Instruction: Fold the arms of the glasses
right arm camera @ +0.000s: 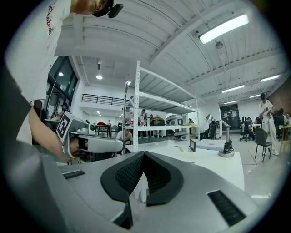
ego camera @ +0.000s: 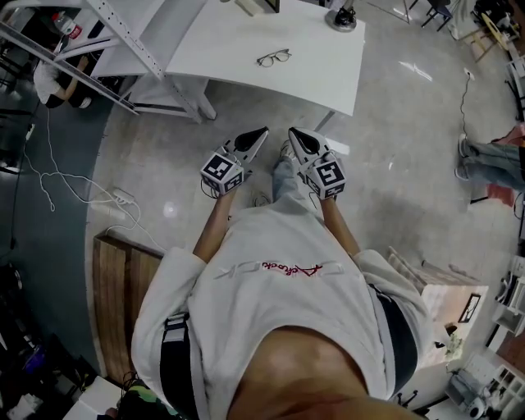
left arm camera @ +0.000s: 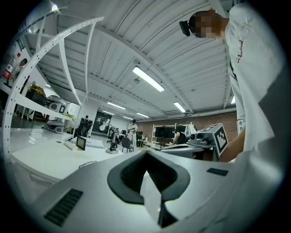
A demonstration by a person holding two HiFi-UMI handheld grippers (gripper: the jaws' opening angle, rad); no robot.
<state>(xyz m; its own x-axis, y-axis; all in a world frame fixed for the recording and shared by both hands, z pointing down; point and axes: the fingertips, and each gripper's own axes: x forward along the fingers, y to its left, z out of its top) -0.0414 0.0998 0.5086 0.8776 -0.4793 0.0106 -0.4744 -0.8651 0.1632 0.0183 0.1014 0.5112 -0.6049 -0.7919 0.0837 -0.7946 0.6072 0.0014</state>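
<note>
**Grey floor, white table, glasses lying out of reach**

Polished grey flooring fills the head view, with a white table [ego camera: 328,74] across the top. The glasses [ego camera: 274,57] lie on that tabletop with their arms spread open, well apart from both tools. A lamp base [ego camera: 340,18] stands near the table's far edge. Below the table's near edge, the left gripper [ego camera: 261,132] and the right gripper [ego camera: 293,134] are held side by side over the floor, pointing towards the table, each with its marker cube facing up. Neither touches the table or the glasses. A white cable [ego camera: 49,184] trails over the floor at the left.

From the left gripper view, the jaws meet at their tips with nothing between them. Beyond them stretches the white tabletop, where a thin wire shape, probably the glasses [left arm camera: 86,163], lies flat. The right gripper's cube [left arm camera: 220,137] shows off to the right.

From the right gripper view, the dark pads are pressed together and hold nothing. White shelving [right arm camera: 136,109] rises behind them, the table runs off to the right with the lamp on it, and the left gripper [right arm camera: 97,144] hangs close by at the left.
</note>
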